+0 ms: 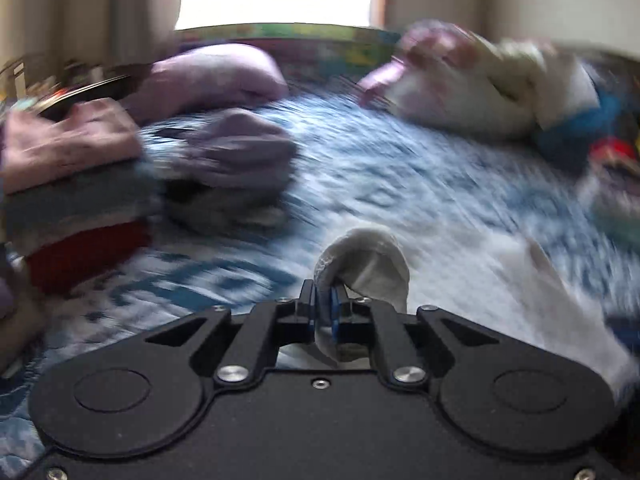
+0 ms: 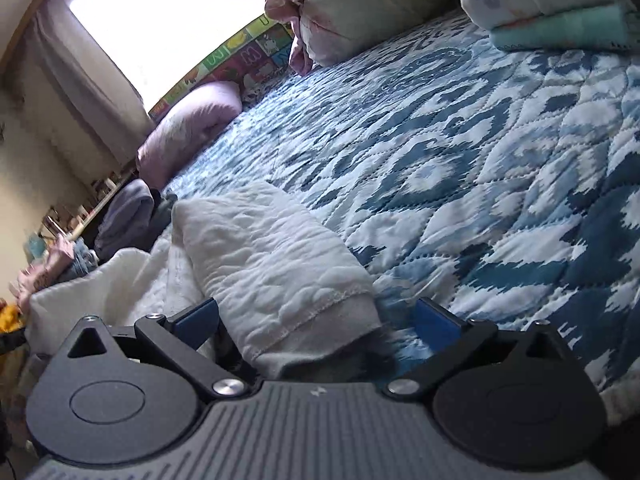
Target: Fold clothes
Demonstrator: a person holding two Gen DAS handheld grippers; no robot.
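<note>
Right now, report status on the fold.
Left gripper shut on white garment. Right gripper open, cuff between its fingers. Quilt ahead bare.

Matt black plastic on left gripper (image 1: pixel 323 304) and right gripper (image 2: pixel 316 316) bodies; bright polished metal pivot screws; blue pads (image 2: pixel 434 322) smooth. White garment (image 2: pixel 272 264): soft textured cloth, stitched hem. Bedspread (image 2: pixel 460 168): quilted matt cloth, blue-white print. Pillow (image 2: pixel 188 128): smooth lilac cloth.
</note>
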